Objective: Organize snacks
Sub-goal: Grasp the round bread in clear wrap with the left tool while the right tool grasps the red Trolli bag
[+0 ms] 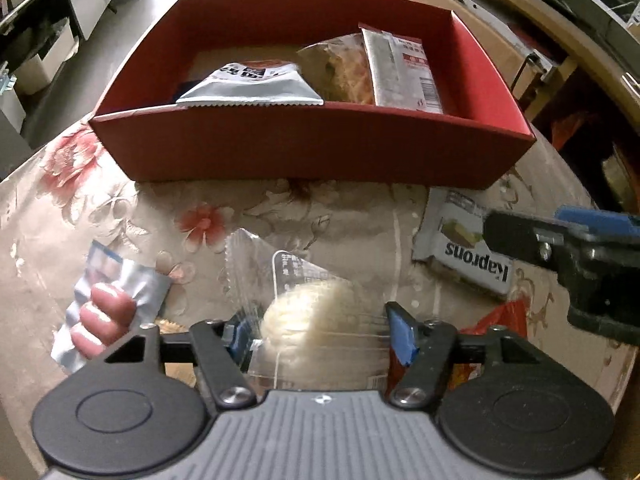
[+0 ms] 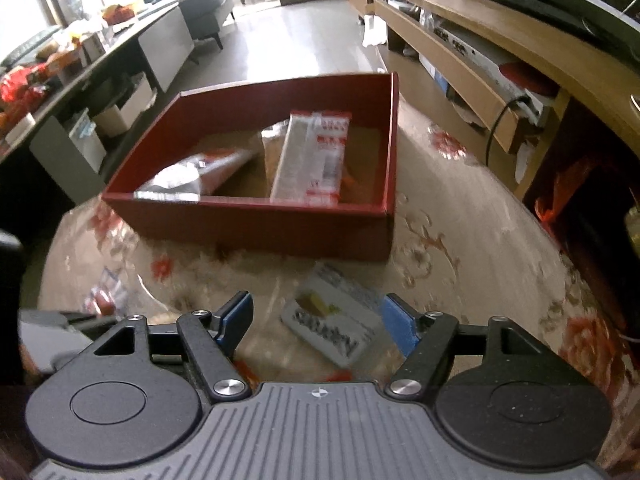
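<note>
Low in the left wrist view, the left gripper [image 1: 318, 330] clenches a clear-wrapped pale bun [image 1: 316, 312], its lower part hidden behind the gripper body. Above sits the red box [image 1: 312, 148] with packets half hidden by its wall. At right edge, the right gripper [image 1: 520, 236] is cut off. Across the blurred right wrist view, that gripper [image 2: 318, 322] stands released over the wafer pack [image 2: 340, 324] on the bench [image 2: 460, 240].

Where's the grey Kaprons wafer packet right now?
The Kaprons packet lies on the floral tablecloth just in front of the red box's right corner, between the open right gripper's fingers.
</note>
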